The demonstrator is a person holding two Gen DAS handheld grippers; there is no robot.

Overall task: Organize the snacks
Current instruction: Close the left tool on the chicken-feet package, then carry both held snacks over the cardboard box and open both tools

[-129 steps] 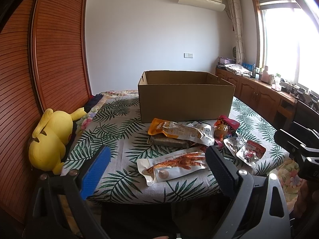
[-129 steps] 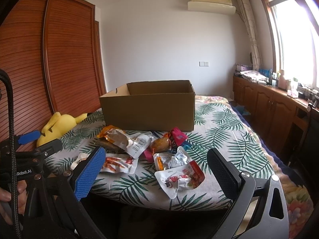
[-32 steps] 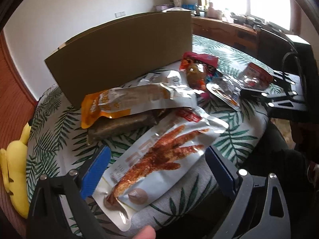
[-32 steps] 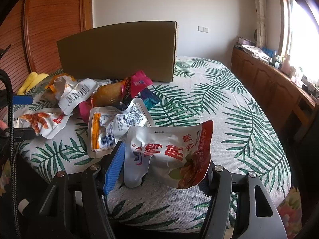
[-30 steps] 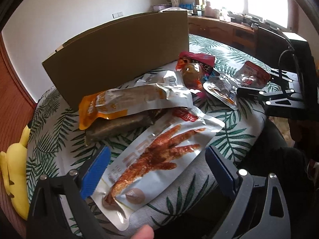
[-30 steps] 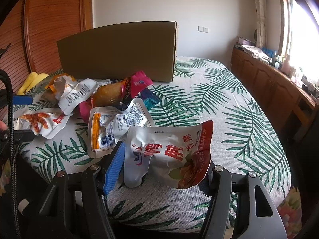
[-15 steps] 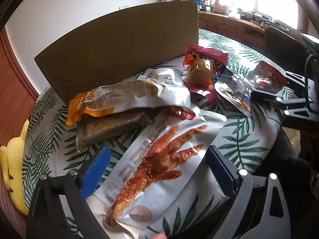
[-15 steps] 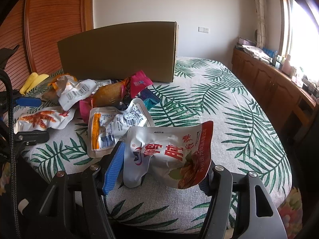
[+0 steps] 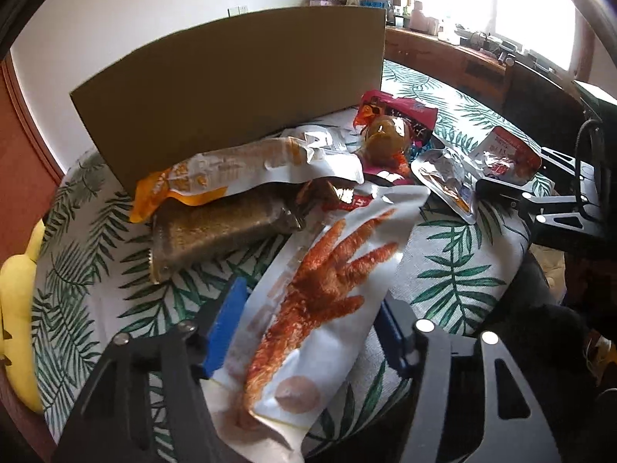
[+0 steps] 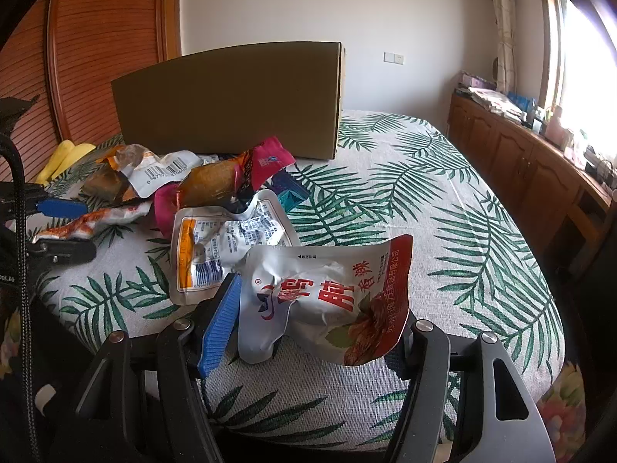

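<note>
Bed (image 10: 443, 231) with palm-leaf cover, cardboard box (image 10: 231, 100) standing on it, snack packets (image 10: 231, 231) strewn before the box

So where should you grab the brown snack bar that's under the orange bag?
Probably by the brown bar's bare crimped end nearest the yellow plush toy, coming from that side. The orange bag lies across its far edge, and the chicken-foot pouch crowds its other end.

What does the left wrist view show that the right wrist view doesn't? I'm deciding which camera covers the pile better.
Only the left wrist view shows the chicken-foot pack face-on between the left gripper pads, which have just been closing. Only the right wrist view shows the silver-and-red pouch clamped in the right gripper. Both show the cardboard box.
</note>
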